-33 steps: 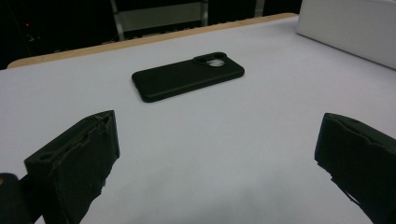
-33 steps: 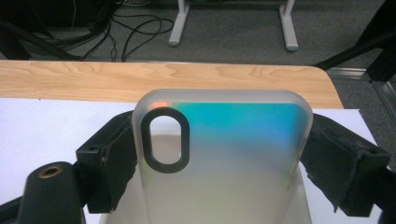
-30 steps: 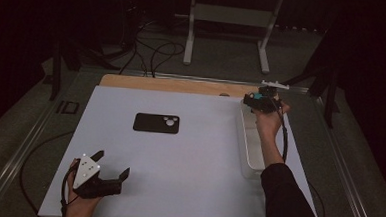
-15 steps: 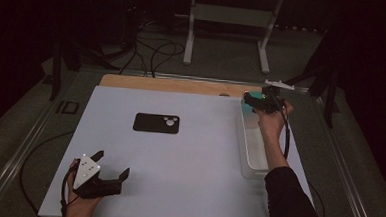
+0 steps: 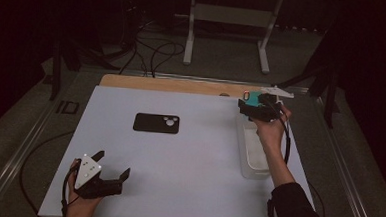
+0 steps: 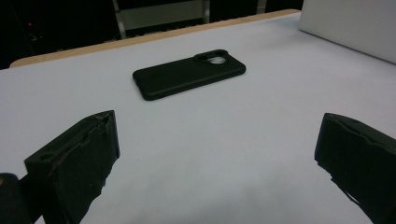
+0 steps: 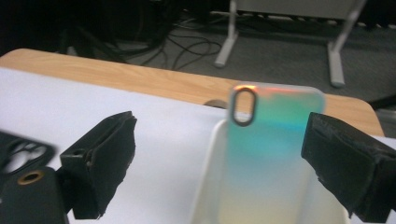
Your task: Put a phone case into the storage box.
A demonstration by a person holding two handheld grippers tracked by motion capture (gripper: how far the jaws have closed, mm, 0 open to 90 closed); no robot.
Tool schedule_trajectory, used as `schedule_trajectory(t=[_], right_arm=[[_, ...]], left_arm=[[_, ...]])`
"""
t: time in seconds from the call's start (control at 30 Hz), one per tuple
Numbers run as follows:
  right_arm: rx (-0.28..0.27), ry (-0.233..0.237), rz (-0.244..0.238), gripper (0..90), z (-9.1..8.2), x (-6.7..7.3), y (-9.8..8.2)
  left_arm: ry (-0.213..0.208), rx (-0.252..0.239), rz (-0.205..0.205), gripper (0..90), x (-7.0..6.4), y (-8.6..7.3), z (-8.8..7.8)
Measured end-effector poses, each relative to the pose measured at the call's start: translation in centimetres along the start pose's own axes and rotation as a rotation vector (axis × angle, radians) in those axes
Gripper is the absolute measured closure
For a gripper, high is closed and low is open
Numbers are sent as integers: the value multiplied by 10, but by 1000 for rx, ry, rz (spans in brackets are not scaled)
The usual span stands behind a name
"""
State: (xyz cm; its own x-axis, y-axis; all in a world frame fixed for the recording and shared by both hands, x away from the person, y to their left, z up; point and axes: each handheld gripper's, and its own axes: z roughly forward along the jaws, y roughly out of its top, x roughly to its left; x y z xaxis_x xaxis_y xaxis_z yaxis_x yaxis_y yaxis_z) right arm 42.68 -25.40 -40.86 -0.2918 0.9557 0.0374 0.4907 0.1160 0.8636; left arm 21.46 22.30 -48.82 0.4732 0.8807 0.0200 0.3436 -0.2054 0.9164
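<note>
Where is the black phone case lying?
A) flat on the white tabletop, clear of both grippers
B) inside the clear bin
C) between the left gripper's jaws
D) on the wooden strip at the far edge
A: the black phone case lies flat on the white tabletop, with neither gripper near it.

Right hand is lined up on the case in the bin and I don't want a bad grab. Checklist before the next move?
1. Right hand-held gripper jaws open: ok, they have just been opening and stand wide.
2. Iridescent case between the jaws: ok, it stands on end in the clear bin, with no pad pressing on it.
3. Case centred: not ok, it sits close to one jaw and far from the other.
4. Left hand-held gripper out of the way: ok, it is open at the near table edge.
5. Black phone case apart from both: ok, it lies flat mid-table.
6. Case's lower end free in the bin: cannot tell.
</note>
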Motion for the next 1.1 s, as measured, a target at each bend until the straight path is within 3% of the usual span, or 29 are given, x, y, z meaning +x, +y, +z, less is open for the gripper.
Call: schedule_trajectory(t=[0.2,0.47,0.67,0.7,0.83,0.87,0.97,1.1], right_arm=[[-42,76,-40,96,-24,15,-4],[-94,163,-53,96,-64,25,-27],[-110,192,-69,96,-84,31,-48],[-113,200,-72,96,-92,33,-59],[-114,211,-79,96,-100,35,-74],[-113,222,-77,97,-106,36,-88],[-114,224,-75,96,-107,36,-90],[-124,234,-86,97,-118,36,-118]], left_arm=[[2,0,-3,4,0,0,0],[0,0,-4,4,0,0,1],[-13,1,1,4,-2,3,8],[-15,4,2,4,-2,3,9],[-21,8,7,3,-3,3,10],[-21,7,6,4,-3,3,10],[-17,5,4,4,-3,2,9],[-15,8,2,4,-2,2,8]])
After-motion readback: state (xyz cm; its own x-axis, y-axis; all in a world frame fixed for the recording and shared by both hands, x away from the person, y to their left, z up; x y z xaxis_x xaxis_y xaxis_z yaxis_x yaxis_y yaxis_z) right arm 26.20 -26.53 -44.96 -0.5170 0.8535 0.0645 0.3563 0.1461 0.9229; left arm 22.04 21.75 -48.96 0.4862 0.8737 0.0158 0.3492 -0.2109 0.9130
